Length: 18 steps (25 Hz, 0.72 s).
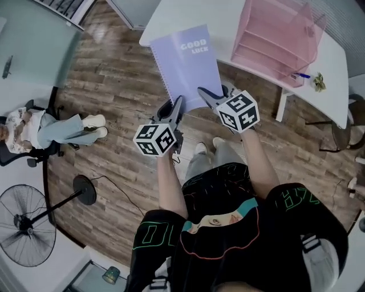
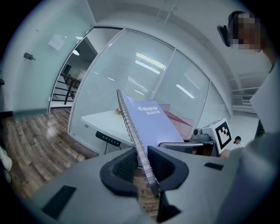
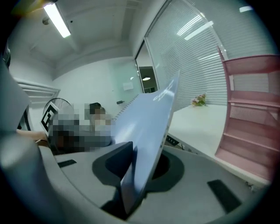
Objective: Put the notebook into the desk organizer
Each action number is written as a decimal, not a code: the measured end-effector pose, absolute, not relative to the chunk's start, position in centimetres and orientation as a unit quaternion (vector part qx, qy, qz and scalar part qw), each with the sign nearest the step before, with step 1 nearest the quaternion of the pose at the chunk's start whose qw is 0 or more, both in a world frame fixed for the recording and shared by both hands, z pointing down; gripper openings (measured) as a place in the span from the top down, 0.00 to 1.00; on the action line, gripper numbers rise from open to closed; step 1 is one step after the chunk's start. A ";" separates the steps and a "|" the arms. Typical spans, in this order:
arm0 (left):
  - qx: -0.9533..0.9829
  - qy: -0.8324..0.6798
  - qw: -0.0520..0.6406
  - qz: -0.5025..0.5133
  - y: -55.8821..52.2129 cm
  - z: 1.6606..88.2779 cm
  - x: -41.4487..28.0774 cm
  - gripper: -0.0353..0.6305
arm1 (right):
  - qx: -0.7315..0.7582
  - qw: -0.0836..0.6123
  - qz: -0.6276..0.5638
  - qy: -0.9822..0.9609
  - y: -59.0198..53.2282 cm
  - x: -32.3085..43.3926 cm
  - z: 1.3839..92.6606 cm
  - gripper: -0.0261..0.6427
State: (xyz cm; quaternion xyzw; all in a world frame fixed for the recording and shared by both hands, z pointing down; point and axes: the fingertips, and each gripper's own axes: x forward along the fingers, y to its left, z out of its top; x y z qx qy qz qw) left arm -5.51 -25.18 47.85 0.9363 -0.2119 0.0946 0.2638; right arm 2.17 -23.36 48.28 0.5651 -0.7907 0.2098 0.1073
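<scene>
Notebook (image 1: 188, 63) hangs in the air, its near corners clamped: left claw (image 1: 177, 105) on the spiral spine, right claw (image 1: 210, 96) on the open edge. Carrying step, I judge; next, swing it right over the bench (image 1: 171, 17) into a tier of the pink organizer (image 1: 276, 40).

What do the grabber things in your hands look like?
The left claw and right claw are grey with dark ridged pads, and each carries a white cube with black square markers. The person wears black shorts with green lettering.
</scene>
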 end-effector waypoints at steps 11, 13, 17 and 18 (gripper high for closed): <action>0.947 -0.080 0.275 0.146 -20.4 51.0 -0.8 0.84 | 0.665 0.082 0.268 -0.692 -16.7 6.2 51.9 0.82; 0.946 -0.056 0.277 0.157 -19.3 51.8 0.4 0.84 | 0.679 0.078 0.278 -0.675 -15.1 7.1 52.7 0.82; 0.944 -0.005 0.281 0.171 -16.4 52.8 3.3 0.84 | 0.711 0.072 0.295 -0.634 -11.7 9.6 53.8 0.82; 0.944 0.007 0.281 0.174 -15.6 53.0 4.2 0.84 | 0.719 0.069 0.300 -0.623 -10.8 10.3 54.1 0.82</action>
